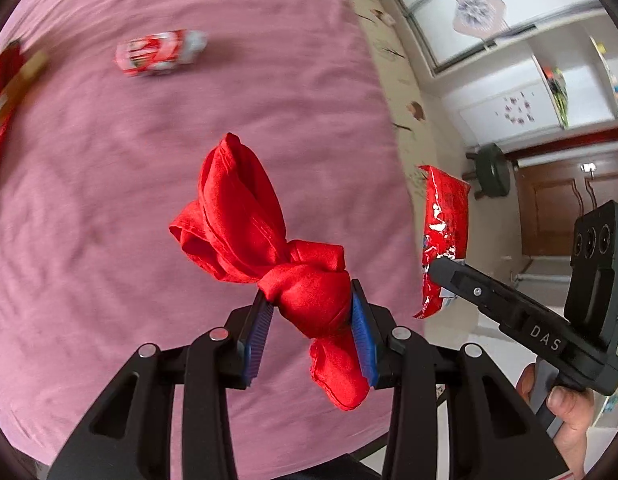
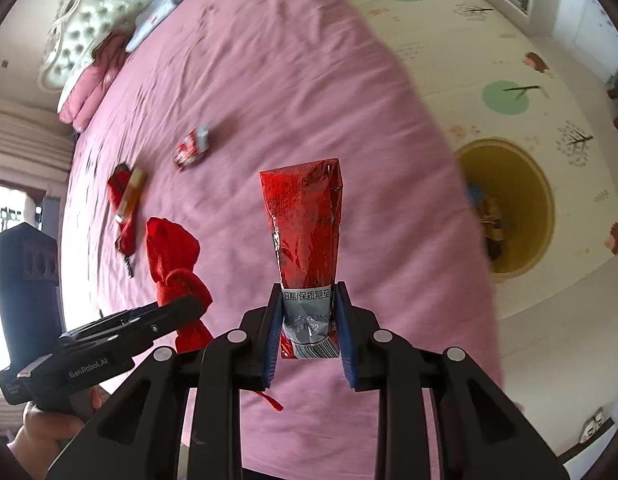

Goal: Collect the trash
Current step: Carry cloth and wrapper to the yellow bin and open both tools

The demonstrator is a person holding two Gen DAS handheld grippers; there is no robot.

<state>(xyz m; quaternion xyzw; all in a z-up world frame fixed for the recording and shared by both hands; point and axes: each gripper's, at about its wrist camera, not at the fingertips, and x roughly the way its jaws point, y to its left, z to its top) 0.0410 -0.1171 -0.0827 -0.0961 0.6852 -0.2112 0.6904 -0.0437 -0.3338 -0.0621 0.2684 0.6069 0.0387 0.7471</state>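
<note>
Pink bed (image 2: 309, 92) filling most of both views, tufted headboard (image 2: 89, 20) and pillows at the far end; patterned play mat (image 2: 489, 60) on the floor beside it, with a round yellow bin (image 2: 541, 200) just off the bed edge, likely the drop point. Two more red wrappers (image 2: 191, 147) left on the sheet. Left tool (image 1: 313, 308) clamped on a knotted red cloth bundle (image 1: 245, 216), carried clear of the bed. Right tool (image 2: 309, 320) gripping a red snack wrapper (image 2: 305, 232) by its bottom seam, upright, probably bound for the bin
</note>
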